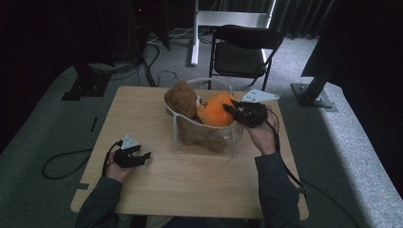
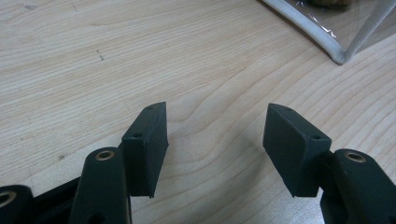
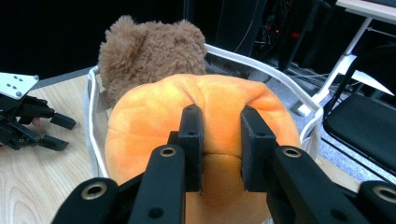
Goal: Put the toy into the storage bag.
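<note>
High view
Bag: a clear plastic bag [image 1: 204, 137] with white edging stands open near the middle of the wooden table [image 1: 157, 190].
Bag contents: a brown plush bear [image 1: 183, 99] at the bag's left side, its body down inside and its head above the rim; an orange plush toy [image 1: 214, 110] just right of the bear, touching it, sitting high at the bag's mouth.
Right gripper [image 1: 234, 110]: at the bag's right rim, pinching the orange plush toy.
Left gripper [image 1: 145, 156]: low on the table, well left of the bag, jaws apart and empty.

Left gripper view
Claw: jaws stand wide, with bare table [image 2: 140, 56] between them.
Bag: one white-edged corner [image 2: 336, 49] at the top right, beyond the jaws.

Right gripper view
Claw: jaws nearly closed, pinching a fold of the orange plush toy [image 3: 149, 121].
Bag contents: the brown plush bear [image 3: 149, 51] rises behind the orange toy, both within the bag's white rim [image 3: 280, 79].
Left gripper [image 3: 58, 133]: left of the bag, over the table.
</note>
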The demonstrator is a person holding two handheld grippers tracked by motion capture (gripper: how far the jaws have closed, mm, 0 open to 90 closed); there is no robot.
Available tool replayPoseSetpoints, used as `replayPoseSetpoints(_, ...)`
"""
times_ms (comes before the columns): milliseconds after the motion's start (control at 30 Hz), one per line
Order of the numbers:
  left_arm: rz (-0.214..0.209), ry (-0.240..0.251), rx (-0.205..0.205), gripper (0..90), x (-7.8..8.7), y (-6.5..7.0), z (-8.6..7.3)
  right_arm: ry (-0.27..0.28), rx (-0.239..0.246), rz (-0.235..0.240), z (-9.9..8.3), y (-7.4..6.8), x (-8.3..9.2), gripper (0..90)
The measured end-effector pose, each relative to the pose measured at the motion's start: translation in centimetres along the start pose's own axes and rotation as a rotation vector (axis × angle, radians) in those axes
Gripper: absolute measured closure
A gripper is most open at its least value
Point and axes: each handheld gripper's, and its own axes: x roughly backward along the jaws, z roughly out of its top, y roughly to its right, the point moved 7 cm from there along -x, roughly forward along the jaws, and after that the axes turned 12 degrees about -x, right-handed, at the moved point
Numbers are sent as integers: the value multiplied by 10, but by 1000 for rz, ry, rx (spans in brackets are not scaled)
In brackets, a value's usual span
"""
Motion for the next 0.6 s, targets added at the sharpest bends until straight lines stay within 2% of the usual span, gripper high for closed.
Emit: replayPoseSetpoints(600,0,1,2,409,0,0,0,-43,-9,12,-16,-3,-10,735)
